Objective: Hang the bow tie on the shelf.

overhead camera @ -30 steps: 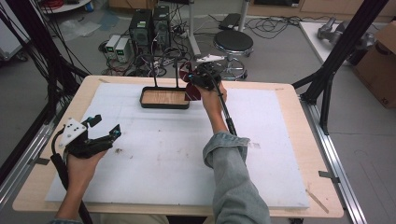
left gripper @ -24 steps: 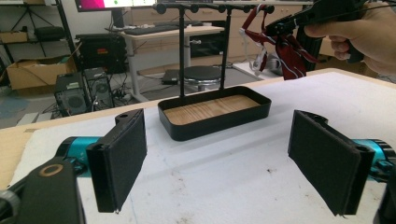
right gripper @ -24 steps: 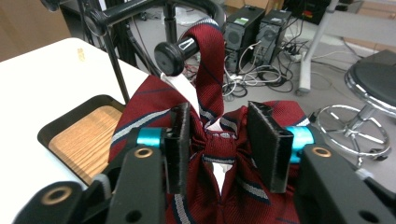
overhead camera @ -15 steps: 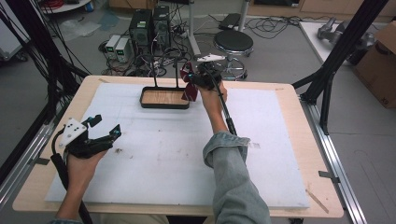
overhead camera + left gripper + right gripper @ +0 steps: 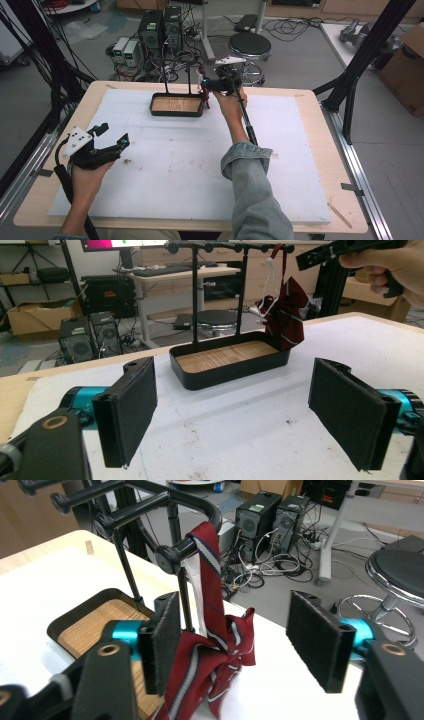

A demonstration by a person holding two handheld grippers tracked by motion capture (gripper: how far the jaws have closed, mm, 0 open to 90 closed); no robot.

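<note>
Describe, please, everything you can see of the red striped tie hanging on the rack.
The tie is dark red cloth with thin white and navy stripes and a white strap or lining showing near the top. It is looped over an end peg of the black rack, hangs down beside a rack post, and bunches in crumpled folds at the edge of the wood-floored tray and the white table cover. The right tongs stand open around the bunched part, not visibly clamping it.

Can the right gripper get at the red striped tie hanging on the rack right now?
Probably yes: the right gripper is open at the tie, which hangs between its jaws with nothing between.
</note>
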